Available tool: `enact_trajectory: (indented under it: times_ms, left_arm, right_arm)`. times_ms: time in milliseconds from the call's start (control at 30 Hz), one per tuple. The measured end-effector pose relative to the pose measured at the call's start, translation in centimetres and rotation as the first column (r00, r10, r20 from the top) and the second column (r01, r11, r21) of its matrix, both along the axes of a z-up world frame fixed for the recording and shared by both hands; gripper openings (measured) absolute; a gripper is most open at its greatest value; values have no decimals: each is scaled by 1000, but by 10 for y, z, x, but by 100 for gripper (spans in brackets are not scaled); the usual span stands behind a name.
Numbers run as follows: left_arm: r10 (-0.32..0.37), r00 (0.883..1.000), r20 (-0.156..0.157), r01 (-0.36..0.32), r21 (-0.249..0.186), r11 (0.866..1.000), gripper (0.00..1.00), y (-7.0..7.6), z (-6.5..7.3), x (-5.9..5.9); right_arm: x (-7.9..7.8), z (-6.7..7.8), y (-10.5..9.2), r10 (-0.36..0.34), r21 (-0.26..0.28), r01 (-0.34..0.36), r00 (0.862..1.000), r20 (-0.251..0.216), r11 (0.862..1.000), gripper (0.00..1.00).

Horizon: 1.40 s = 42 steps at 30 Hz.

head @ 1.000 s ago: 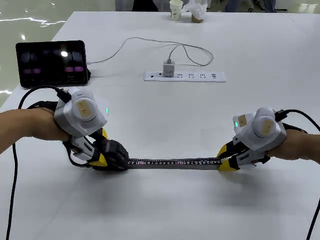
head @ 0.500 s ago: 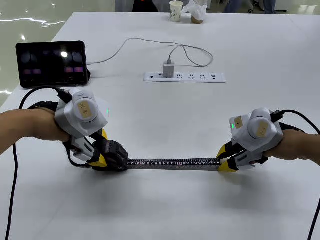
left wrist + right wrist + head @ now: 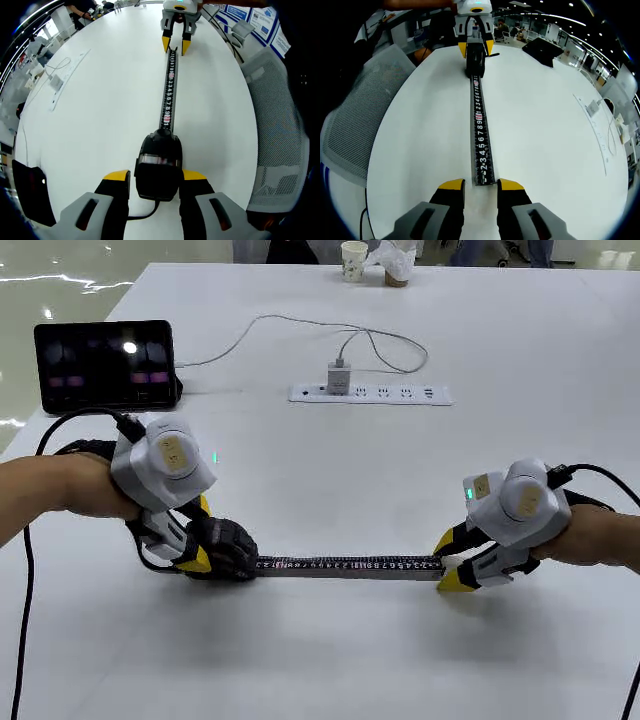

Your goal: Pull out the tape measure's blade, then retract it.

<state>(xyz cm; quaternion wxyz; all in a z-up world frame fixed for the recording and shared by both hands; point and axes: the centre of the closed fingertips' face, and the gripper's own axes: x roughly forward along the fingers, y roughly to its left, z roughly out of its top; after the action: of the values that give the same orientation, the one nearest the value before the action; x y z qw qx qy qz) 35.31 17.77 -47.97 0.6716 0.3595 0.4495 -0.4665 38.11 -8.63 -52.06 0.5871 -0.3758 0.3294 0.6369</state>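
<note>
Fingers (image 3: 116,176) of the left gripper (image 3: 156,176) clamp the tape measure case (image 3: 160,152), but I cannot tell whether the right gripper (image 3: 481,184) truly pinches the blade (image 3: 480,125), so it could slip free and whip back.

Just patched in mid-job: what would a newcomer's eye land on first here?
The dark measuring blade with white numerals stands out first, drawn out flat across the white table in front of the person. At its left end the left gripper clamps the black tape measure case. At its right end the tip sits between the right gripper's yellow-tipped jaws.
</note>
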Motion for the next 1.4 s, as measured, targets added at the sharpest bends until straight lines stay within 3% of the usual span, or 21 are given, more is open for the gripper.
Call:
enact_trajectory:
  times_ms: [233,767,1067,1400]
  left_arm:
    - [40,999,14,-40,-21,999,42,5,4,-1]
    - [122,992,6,-122,-72,990,52,12,8,-15]
    - [203,979,19,-199,-135,971,61,9,10,-22]
    - [279,960,28,-269,-194,944,65,9,14,-34]
  right_arm:
    - [1,2,1,-30,13,30,999,13,999,29]
    - [-6,16,-7,-116,50,115,993,20,992,39]
    - [-13,26,-7,-172,80,169,985,31,982,45]
    - [-23,25,-9,-244,94,242,970,10,966,52]
